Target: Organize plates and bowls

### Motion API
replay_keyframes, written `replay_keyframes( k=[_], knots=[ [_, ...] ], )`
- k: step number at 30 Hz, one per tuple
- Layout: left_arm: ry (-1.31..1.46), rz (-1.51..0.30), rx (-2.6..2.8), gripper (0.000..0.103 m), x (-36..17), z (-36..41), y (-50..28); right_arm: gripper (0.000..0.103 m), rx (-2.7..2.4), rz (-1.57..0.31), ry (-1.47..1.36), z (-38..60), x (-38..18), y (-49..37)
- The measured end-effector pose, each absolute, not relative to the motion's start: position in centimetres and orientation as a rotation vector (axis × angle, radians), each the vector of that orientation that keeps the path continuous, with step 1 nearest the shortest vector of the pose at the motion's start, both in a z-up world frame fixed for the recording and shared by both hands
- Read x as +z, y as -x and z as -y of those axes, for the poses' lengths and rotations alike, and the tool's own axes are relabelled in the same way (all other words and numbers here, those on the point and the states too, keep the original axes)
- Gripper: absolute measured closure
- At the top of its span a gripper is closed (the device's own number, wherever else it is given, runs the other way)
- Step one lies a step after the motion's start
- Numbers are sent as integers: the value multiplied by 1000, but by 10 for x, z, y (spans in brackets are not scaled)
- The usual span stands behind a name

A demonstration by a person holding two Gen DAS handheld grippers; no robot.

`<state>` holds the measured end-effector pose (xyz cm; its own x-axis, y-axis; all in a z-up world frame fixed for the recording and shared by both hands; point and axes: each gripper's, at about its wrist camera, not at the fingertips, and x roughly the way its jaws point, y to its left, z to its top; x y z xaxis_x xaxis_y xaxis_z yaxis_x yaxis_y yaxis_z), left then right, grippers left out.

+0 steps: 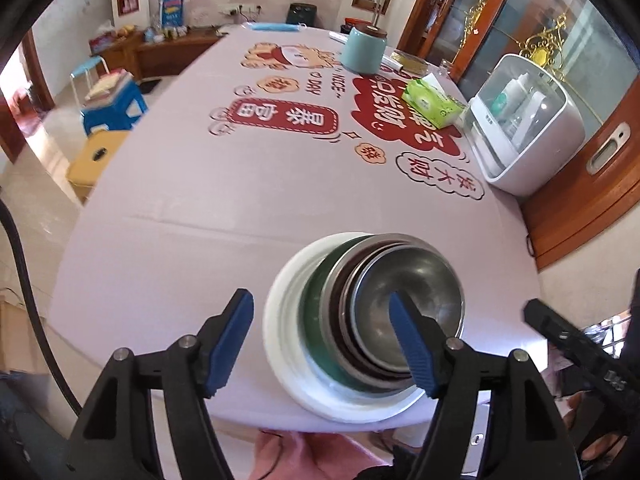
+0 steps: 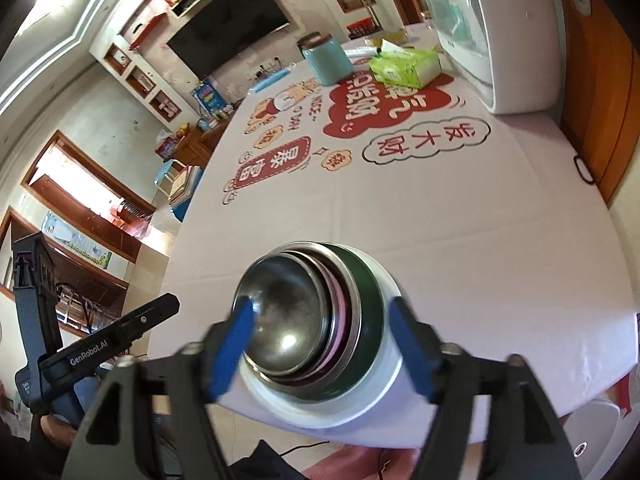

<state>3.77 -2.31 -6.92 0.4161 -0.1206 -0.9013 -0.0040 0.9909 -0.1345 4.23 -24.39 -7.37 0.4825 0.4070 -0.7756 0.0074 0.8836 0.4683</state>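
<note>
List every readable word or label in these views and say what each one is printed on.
"GenRobot.AI": on the left tongs, seen from the right wrist.
"发大财": on the tablecloth, in a cloud outline.
"NICE~" and "DAY": on the tablecloth, beside the cartoon.
Tissue pack and poster: print too small to read.

The near counter (image 1: 192,208) lies bare around the nested stack of bowls (image 1: 360,320) at its front edge. Farther back a white appliance (image 1: 524,128), tissue pack (image 1: 432,104) and teal jar (image 1: 364,50) crowd the right side.

Bowls (image 1: 404,300) nested in plate (image 1: 280,340) at table (image 1: 200,208) near edge; tissue pack (image 1: 432,104), jar (image 1: 364,50) far behind.
</note>
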Motion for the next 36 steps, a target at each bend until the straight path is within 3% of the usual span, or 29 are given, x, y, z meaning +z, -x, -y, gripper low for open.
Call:
replay_keyframes(
  k=[4, 18, 31, 36],
  knots=[
    [104, -1115, -42, 33, -53, 29, -21, 15, 262, -1038, -387, 244, -58, -30],
    [-30, -971, 73, 27, -17, 78, 47, 6, 223, -923, -229, 235, -9, 36],
    [-26, -942, 76, 2, -11, 82, 62, 0, 166, -896, -188, 231, -7, 41],
    [-31, -937, 93, 1, -10, 77, 60, 0, 171, -905, -175, 223, -8, 39]
  ],
)
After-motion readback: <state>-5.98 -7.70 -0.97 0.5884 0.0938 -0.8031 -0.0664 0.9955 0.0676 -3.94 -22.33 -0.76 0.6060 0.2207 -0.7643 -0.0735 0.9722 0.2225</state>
